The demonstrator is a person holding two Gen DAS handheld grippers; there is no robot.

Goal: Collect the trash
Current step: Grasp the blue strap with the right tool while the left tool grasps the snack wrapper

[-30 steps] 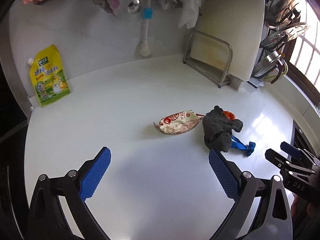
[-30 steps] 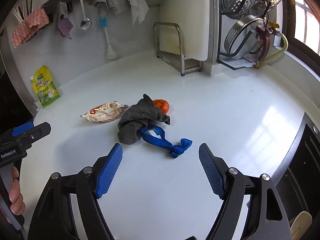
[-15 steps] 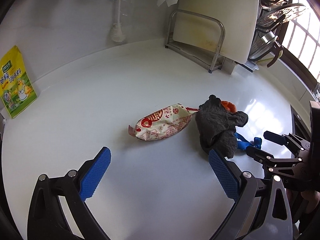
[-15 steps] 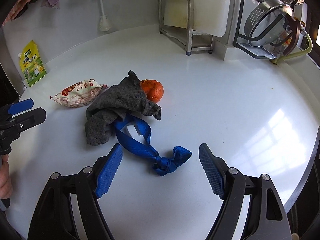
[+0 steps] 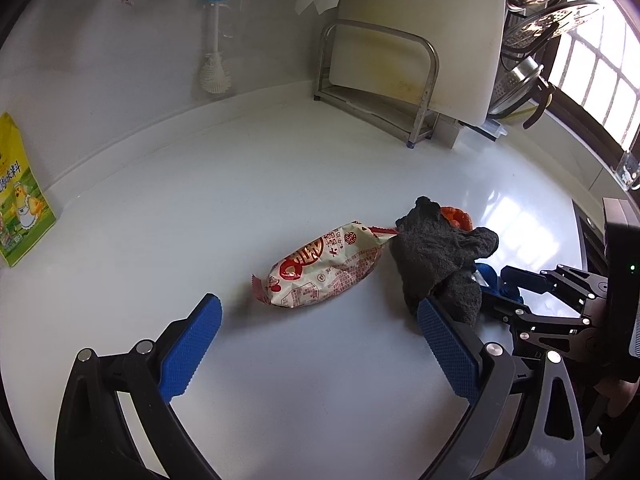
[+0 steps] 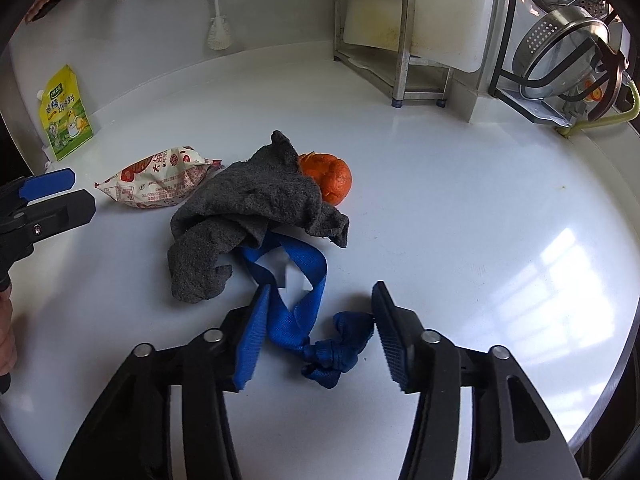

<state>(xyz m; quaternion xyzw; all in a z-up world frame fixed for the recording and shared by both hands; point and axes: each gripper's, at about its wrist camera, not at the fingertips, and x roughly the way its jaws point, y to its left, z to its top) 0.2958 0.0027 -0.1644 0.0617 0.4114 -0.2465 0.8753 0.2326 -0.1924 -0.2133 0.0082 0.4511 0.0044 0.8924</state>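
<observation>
Right wrist view: the right hand-held gripper (image 6: 316, 332) sits low over the white desk (image 6: 460, 208) with its jaws apart, though only partly. The knotted end of a blue ribbon (image 6: 304, 320) lies between its two blue pads; the right pad touches the knot's edge and the left pad lies against the ribbon's strap, but neither presses it tight.

Taking the grey cloth (image 6: 256, 216) as the landmark: the ribbon's loop runs out from under the cloth's near edge toward the camera. An orange peel (image 6: 330, 178) rests against the cloth's far right side, partly tucked beneath it. A red-and-white snack wrapper (image 6: 160, 182) lies just left of the cloth, its twisted end touching the fabric. Well beyond the cloth, to its far left, a yellow pouch (image 6: 66, 114) leans against the wall; a metal rack (image 6: 384, 56) with a cutting board stands behind it to the right.

In the left wrist view, the left hand-held gripper (image 5: 320, 344) hovers with its jaws wide apart, holding nothing. The snack wrapper (image 5: 324, 270) lies ahead of the gap between its pads, left of the grey cloth (image 5: 436, 260).
</observation>
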